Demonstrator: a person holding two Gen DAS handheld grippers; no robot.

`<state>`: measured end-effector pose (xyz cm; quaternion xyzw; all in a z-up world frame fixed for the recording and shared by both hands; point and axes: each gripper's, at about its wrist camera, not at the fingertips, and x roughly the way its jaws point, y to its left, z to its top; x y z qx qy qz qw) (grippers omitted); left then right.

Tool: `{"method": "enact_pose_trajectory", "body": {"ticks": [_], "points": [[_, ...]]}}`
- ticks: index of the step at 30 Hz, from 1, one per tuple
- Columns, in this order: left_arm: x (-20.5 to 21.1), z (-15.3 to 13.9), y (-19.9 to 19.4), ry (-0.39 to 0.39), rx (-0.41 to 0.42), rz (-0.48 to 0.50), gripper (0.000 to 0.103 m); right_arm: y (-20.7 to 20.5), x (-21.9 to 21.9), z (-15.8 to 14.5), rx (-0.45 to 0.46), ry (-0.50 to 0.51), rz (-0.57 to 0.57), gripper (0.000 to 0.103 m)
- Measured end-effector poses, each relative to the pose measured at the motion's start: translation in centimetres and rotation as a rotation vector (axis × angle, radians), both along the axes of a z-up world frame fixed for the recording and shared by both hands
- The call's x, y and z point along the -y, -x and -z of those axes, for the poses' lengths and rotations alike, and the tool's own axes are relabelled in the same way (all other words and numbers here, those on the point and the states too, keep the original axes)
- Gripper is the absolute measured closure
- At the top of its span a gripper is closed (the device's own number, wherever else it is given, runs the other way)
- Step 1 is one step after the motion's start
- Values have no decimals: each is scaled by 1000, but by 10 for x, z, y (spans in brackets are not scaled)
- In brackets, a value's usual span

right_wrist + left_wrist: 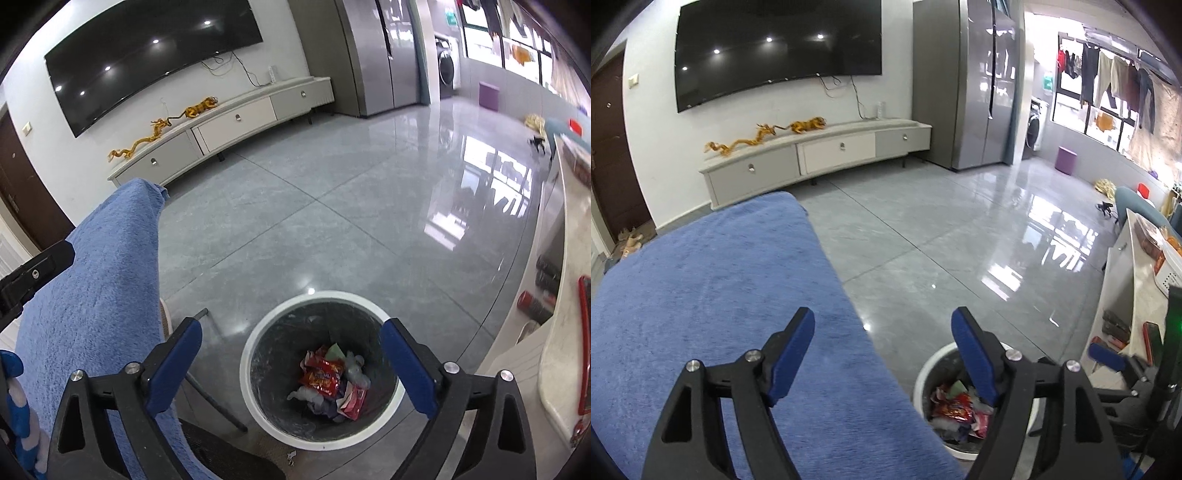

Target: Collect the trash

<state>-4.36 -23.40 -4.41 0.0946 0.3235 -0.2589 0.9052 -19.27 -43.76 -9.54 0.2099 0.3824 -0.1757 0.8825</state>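
A round bin with a white rim (pixel 258 328) stands on the grey floor, holding red snack wrappers (pixel 323 376) and crumpled paper. My right gripper (pixel 291 339) hangs above it, open wide, with nothing between its blue pads. In the left wrist view the same bin (pixel 923 373) shows at the lower right, partly behind the right finger. My left gripper (pixel 884 326) is open and empty, over the edge of the blue cloth (pixel 701 295). The right gripper's blue pad (pixel 1106 356) appears at the far right of that view.
A blue towel-covered surface (pixel 96 295) lies left of the bin. A pale counter (pixel 561 332) with a red item and dark cans runs along the right. A TV stand (pixel 820 151), a wall TV and a grey fridge (pixel 975 85) line the far side; glossy tiles lie between.
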Motion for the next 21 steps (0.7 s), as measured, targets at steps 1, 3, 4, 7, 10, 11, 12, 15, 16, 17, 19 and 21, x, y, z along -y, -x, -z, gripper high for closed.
{"method": "enact_pose_trajectory", "body": {"ticks": [1, 3, 4, 7, 10, 11, 12, 15, 16, 17, 19, 21], "points": [[-6, -3, 0, 1, 13, -9, 28, -2, -3, -4, 2, 19, 1, 1], [-13, -5, 0, 6, 21, -20, 28, -5, -10, -13, 11, 61, 2, 0], [-18, -7, 0, 10, 25, -26, 27, -6, -13, -16, 16, 75, 1, 0], [-32, -11, -1, 15, 39, -48, 27, -9, -22, -27, 36, 126, -1, 0], [-46, -16, -3, 27, 48, -72, 27, -11, -31, -37, 53, 178, 0, 0], [-51, -17, -3, 31, 53, -80, 27, -11, -34, -40, 57, 190, 1, 0], [-55, -19, -2, 34, 60, -88, 27, -11, -36, -43, 62, 204, 2, 0], [-68, -24, -2, 46, 84, -113, 27, -11, -45, -50, 81, 238, 9, 0], [-73, -26, -2, 51, 91, -122, 27, -12, -47, -52, 85, 245, 10, 0], [-77, -27, -3, 56, 96, -131, 27, -13, -50, -55, 90, 254, 12, 0], [-85, -29, -4, 63, 105, -144, 27, -14, -54, -58, 99, 267, 14, 0], [-91, -31, -4, 65, 115, -157, 27, -13, -56, -60, 107, 277, 16, 0]]}}
